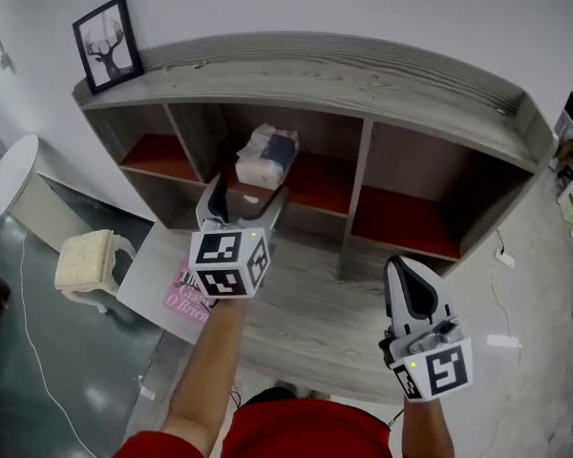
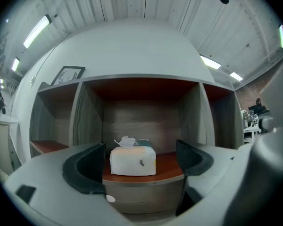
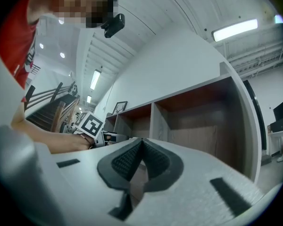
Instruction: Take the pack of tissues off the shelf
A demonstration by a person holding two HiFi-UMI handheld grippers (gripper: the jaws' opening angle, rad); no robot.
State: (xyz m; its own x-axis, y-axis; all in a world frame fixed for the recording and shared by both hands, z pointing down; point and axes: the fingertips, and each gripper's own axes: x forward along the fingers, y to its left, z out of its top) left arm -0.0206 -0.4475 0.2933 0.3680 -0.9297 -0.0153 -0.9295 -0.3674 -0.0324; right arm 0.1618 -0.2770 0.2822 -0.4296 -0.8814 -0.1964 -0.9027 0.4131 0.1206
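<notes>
Grey wooden shelf unit with red compartment floors, against a white wall, framed picture on its top, to the left gripper's upper left. Head view: left gripper points into the middle compartment, pack of tissues just ahead of its tips, still on the shelf. Right gripper is held low and well to the right, away from the pack. Left gripper view adds that the jaws are spread wide, pack centred between them, gaps on both sides, pads not touching. Right gripper view alone shows its pads pressed together on nothing, with the left gripper's marker cube to its left.
</notes>
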